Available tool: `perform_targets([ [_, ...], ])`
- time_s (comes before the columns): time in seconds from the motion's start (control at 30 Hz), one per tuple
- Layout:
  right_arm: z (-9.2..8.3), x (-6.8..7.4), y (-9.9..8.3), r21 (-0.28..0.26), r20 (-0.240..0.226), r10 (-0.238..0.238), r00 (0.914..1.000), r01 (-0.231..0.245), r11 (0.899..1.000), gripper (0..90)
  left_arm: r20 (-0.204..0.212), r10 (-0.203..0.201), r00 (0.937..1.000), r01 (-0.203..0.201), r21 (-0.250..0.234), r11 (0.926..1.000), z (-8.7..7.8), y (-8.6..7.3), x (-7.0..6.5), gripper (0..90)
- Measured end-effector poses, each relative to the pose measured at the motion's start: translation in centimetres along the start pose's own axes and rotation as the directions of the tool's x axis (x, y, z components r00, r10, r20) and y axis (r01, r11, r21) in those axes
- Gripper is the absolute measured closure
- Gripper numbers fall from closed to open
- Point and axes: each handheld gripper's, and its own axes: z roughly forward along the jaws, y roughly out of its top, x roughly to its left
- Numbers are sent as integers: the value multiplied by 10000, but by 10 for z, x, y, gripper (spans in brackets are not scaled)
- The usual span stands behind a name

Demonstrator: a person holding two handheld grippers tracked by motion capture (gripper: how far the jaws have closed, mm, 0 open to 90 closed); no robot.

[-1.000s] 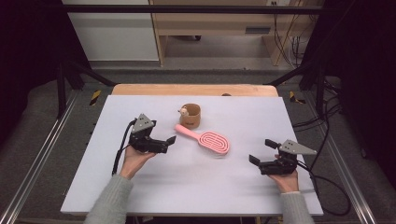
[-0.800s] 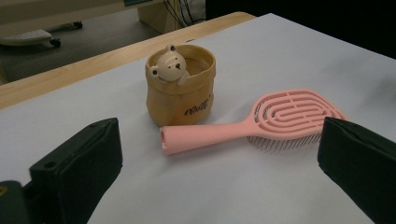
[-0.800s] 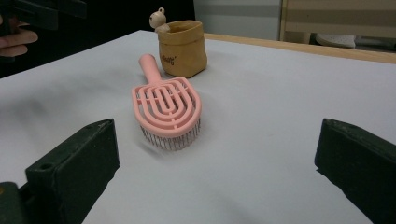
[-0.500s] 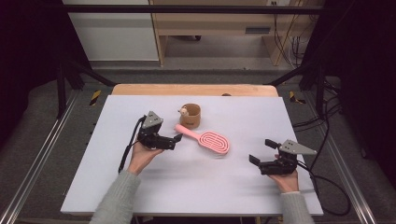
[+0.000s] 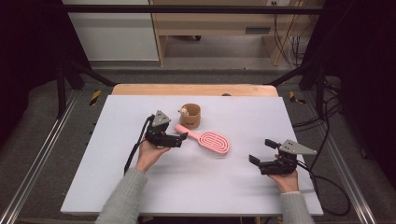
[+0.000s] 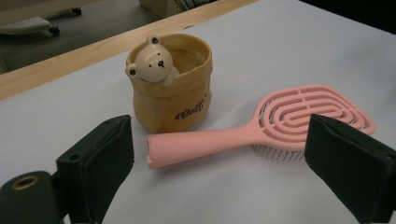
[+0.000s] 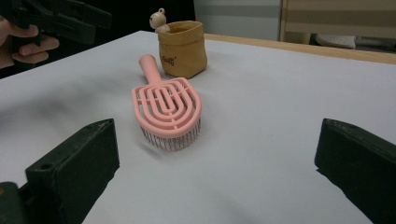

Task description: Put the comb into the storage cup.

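A dim room with a wooden shelf unit at the back is seen behind the bench (image 5: pixel 140 186), which is covered by a pale sheet. The left gripper (image 5: pixel 180 138) is held with its jaws apart; they have just been closing a little, and nothing is pressed between them. The pink hairbrush (image 5: pixel 208 139) lies flat on the bench, its handle end just ahead of the left jaws and roughly midway between them, the head off toward the jaw on the right of the left gripper view. The brown bear pot (image 5: pixel 190 115) stands upright just beyond the handle, touching it or nearly so; which of the two cannot be told. The right gripper (image 5: pixel 260 152) is held with its jaws wide apart and empty, the brush head well ahead of them.

A grasp of the handle is judged to be the step in hand. If the jaws are pushed further forward, the pot could be knocked over, since it stands so close behind the handle. A bite taken at the very end of the handle could let the brush swing or slip, the head being the heavier part.

The bristles (image 7: pixel 170 139) under the head are shown in the right gripper view, whereas the high view gives the spacing of both hands.
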Motion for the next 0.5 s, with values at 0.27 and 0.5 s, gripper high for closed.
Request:
perform_targets([
  [0.27,0,0,0,3,-1,-1,10000,1,10000,2,-155,122,9998,-117,314,9994,11,1,-3,210],
  [0.5,0,0,0,3,-11,-5,10000,5,10000,2,-5,49,10000,-49,485,9988,20,2,-3,334],
])
